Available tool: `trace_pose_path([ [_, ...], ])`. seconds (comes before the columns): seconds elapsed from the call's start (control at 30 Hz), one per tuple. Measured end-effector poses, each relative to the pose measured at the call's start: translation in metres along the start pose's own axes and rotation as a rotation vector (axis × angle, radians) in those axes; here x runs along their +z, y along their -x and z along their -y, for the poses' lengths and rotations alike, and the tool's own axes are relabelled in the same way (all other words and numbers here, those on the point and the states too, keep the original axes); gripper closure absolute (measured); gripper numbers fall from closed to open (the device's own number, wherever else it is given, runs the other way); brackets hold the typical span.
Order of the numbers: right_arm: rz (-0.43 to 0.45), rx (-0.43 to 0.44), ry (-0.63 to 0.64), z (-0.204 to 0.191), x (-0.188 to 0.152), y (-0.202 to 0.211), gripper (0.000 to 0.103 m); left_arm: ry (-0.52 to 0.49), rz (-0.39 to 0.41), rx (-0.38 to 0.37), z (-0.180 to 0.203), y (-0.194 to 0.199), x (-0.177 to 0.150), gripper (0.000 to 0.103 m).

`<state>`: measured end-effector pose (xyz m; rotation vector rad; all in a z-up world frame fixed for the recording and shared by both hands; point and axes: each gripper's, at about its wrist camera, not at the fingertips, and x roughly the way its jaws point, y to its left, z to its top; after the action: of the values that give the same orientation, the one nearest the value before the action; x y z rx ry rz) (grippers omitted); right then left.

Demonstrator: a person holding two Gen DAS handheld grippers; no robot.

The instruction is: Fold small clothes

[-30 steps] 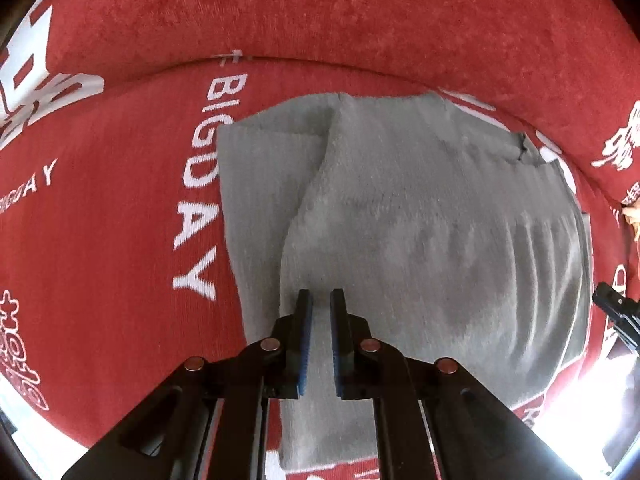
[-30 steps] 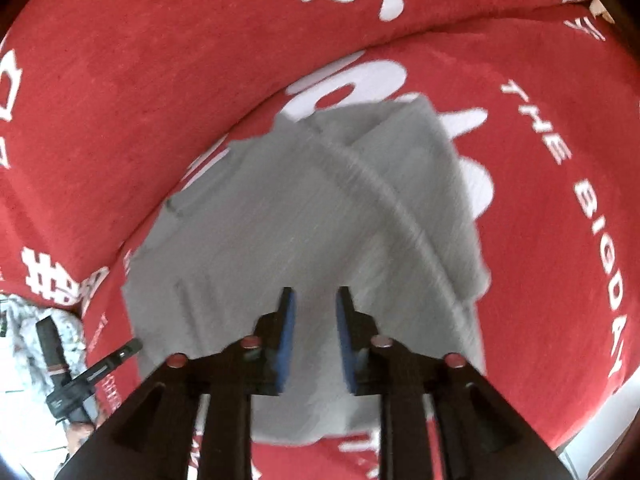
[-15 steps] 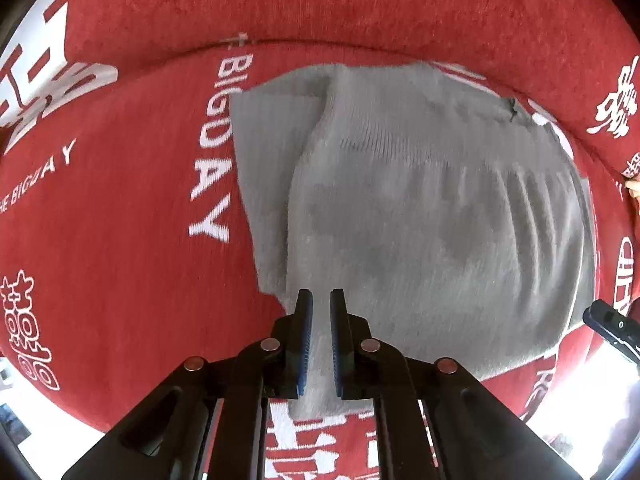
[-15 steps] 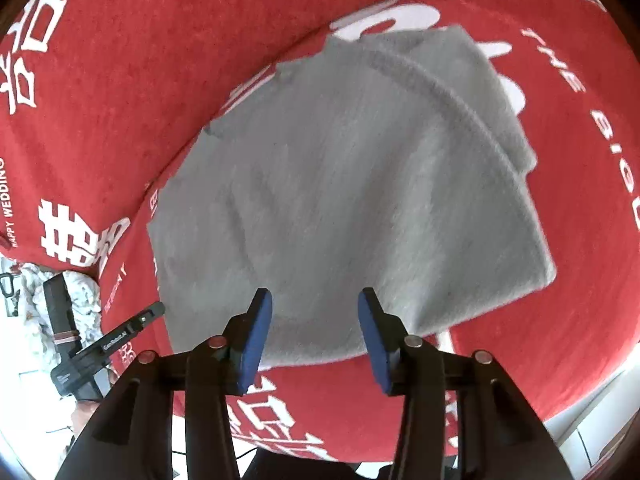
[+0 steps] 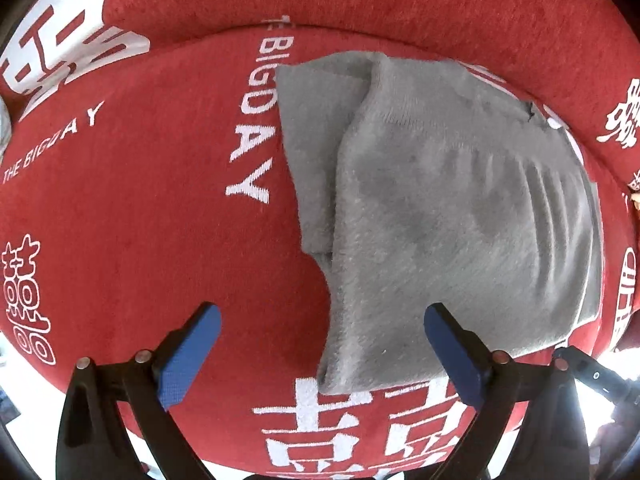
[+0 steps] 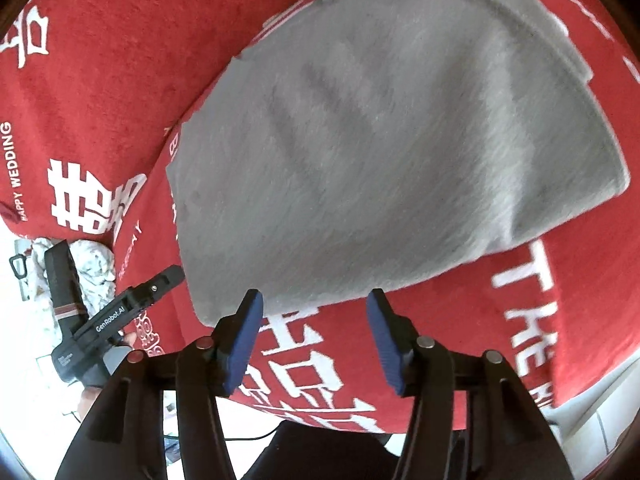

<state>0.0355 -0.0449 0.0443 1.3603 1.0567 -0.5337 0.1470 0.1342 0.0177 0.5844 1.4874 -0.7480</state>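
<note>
Left gripper (image 5: 322,354): your jaws are opening, pinching nothing.
Right gripper (image 6: 314,336): your jaws are opening, empty.
Grey garment (image 5: 440,208): folded, at 12 o'clock on the red cloth (image 5: 132,220).

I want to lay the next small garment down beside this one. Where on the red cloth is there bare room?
The widest bare stretch of the red cloth lies left of the folded grey garment, past the "BIG DAY" lettering. A narrower strip runs along the garment's near edge. The right side is crowded: the garment nearly reaches the cushion seam.
</note>
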Motion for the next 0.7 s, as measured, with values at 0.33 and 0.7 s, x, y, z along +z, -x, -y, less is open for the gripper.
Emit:
trace_pose_path([
  [0.33, -0.036, 0.092, -0.082, -0.002, -0.014, -0.025, 0.041, -0.021, -0.011, 0.032, -0.009, -0.006, 0.003, 0.002],
  [0.7, -0.019, 0.187, -0.171, -0.007, -0.024, -0.05, 0.039, -0.009, -0.056, -0.038, -0.028, -0.016, -0.001, 0.001],
])
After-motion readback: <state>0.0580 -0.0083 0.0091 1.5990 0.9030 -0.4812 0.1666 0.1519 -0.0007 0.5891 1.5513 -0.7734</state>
